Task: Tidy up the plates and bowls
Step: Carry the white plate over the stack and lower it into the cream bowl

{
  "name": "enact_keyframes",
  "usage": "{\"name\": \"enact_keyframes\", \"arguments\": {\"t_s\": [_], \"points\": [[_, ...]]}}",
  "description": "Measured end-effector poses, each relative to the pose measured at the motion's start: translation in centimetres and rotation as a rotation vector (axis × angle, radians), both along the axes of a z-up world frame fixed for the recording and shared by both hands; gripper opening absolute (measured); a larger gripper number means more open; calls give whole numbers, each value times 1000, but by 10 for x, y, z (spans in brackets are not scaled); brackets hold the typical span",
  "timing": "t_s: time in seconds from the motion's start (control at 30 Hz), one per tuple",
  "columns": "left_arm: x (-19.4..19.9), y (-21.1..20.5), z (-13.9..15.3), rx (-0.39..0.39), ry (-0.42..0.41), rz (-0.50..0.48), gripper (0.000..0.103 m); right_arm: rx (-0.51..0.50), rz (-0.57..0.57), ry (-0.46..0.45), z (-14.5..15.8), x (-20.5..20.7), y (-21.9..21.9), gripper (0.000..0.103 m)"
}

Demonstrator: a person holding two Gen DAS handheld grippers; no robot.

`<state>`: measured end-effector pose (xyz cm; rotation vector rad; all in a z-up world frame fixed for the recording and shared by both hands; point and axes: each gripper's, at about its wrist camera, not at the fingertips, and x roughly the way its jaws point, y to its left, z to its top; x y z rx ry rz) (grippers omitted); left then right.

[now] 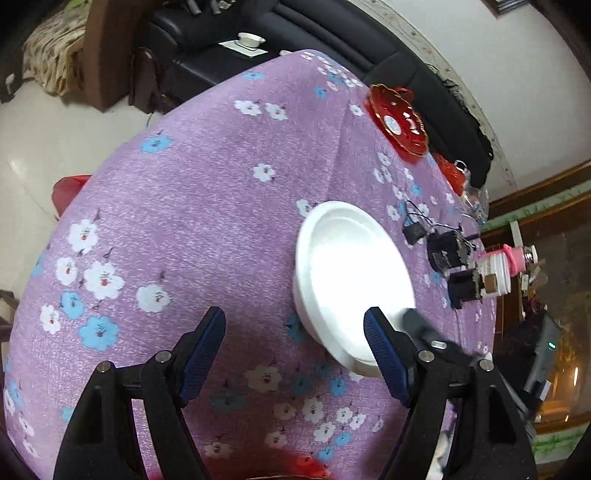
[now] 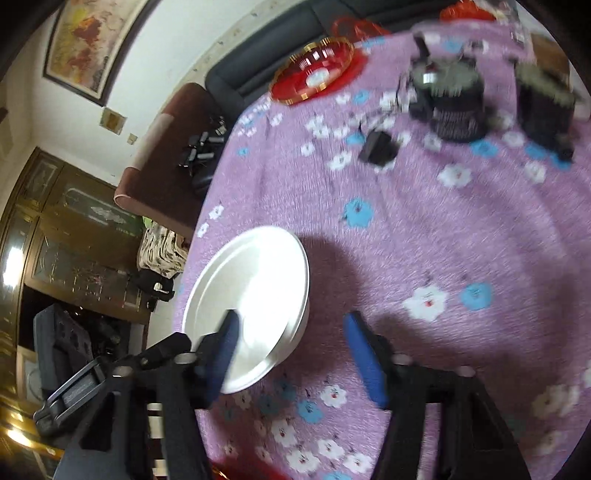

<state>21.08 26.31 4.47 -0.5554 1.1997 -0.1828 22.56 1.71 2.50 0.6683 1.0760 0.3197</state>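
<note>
A white bowl stands on the purple flowered tablecloth; it also shows in the right wrist view. A red glass plate with a gold rim lies at the far edge of the table; the right wrist view shows it too. My left gripper is open and empty, its right fingertip over the bowl's near rim. My right gripper is open and empty, its left fingertip over the bowl's near rim, the right one over the cloth.
Black round devices with wires and small jars stand at the right of the table; the devices show blurred in the right wrist view. A black sofa lies behind the table. A red item sits at the near edge.
</note>
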Motion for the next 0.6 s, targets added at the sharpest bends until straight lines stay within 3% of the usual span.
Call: {"name": "enact_keyframes", "arguments": {"t_s": [0.07,0.17,0.43,0.6], "points": [[-1,-2,2,5,0,-7,76,33,4,27,-10,3,4,23],[-2,-2,2,-7,11,-10,76,50,13,28,-13,0,7,14],[-27,5,11,-43,0,15,76,75,62,-33,14,-32,8,9],[-62,1,44,-47,-64,-16,68,61,96,-87,47,-58,10,9]]}}
